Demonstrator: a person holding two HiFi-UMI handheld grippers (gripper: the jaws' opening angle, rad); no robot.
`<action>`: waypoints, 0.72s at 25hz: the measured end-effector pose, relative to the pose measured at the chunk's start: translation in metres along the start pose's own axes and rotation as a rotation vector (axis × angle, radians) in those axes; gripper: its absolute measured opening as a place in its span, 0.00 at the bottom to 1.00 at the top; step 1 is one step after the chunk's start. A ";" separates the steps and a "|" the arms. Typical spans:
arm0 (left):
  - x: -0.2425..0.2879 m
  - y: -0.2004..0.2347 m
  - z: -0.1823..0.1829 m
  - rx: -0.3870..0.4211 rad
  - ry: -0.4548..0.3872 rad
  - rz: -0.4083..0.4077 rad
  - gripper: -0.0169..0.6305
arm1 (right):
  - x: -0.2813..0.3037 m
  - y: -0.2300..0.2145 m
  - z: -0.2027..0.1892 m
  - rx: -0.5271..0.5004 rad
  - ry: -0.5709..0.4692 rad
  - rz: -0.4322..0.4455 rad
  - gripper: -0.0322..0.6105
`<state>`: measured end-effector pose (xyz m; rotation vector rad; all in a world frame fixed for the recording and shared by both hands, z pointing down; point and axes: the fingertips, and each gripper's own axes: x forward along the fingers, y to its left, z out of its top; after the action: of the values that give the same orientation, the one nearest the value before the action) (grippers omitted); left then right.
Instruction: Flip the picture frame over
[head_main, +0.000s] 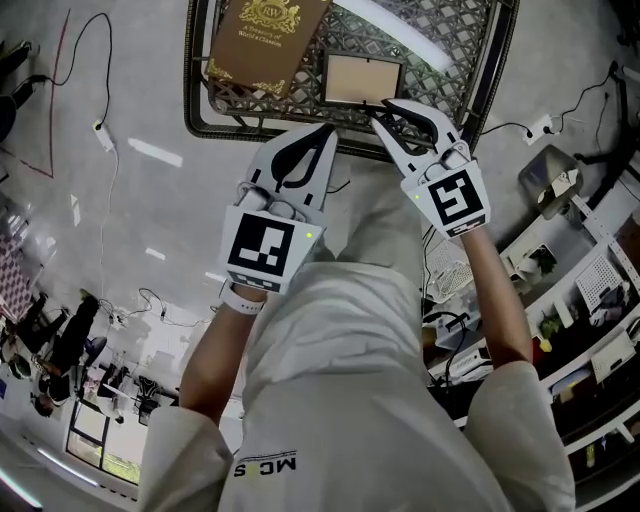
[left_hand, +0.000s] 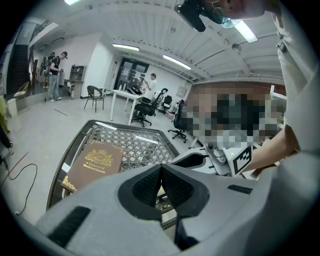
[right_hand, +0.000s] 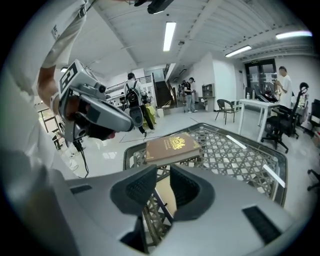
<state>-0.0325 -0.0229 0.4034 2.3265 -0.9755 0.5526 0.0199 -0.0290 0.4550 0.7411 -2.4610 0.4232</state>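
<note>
**Getting a clean bite on the frame's near edge**

The picture frame (head_main: 362, 80) is lying flat on the lattice table (head_main: 195, 100), close to the rim nearest the person, with a plain tan panel in a dark border facing up. I cannot tell whether that panel is the front or the back. A brown book (head_main: 265, 35) is resting just beside it on the left.

The right gripper (head_main: 382, 110) is hovering at the frame's near right corner. Its jaws are standing a little apart with nothing pinched. In the right gripper view the frame (right_hand: 166, 197) is showing through the gap, just beyond the gripper (right_hand: 162, 172). The left gripper (head_main: 325, 130) is waiting short of the table rim with its jaws pressed together on nothing, as the left gripper view (left_hand: 161, 167) shows.

The step in hand appears to be the first grasp. To do it well, the right jaws should probably be straddling the dark border rather than the panel. The lift should likely be tipping the frame away from the book. The left gripper would need to be spreading before it could steady the far edge.
</note>
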 end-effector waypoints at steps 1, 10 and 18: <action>0.000 0.000 0.000 0.002 0.000 0.000 0.06 | 0.004 0.001 -0.005 -0.010 0.011 0.007 0.20; -0.001 0.004 0.001 -0.003 0.008 0.017 0.06 | 0.028 0.007 -0.040 -0.145 0.106 0.064 0.22; -0.005 0.004 -0.007 0.005 0.023 0.010 0.06 | 0.043 0.007 -0.068 -0.228 0.202 0.089 0.22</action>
<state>-0.0394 -0.0180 0.4076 2.3152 -0.9768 0.5856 0.0119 -0.0118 0.5338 0.4723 -2.3077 0.2319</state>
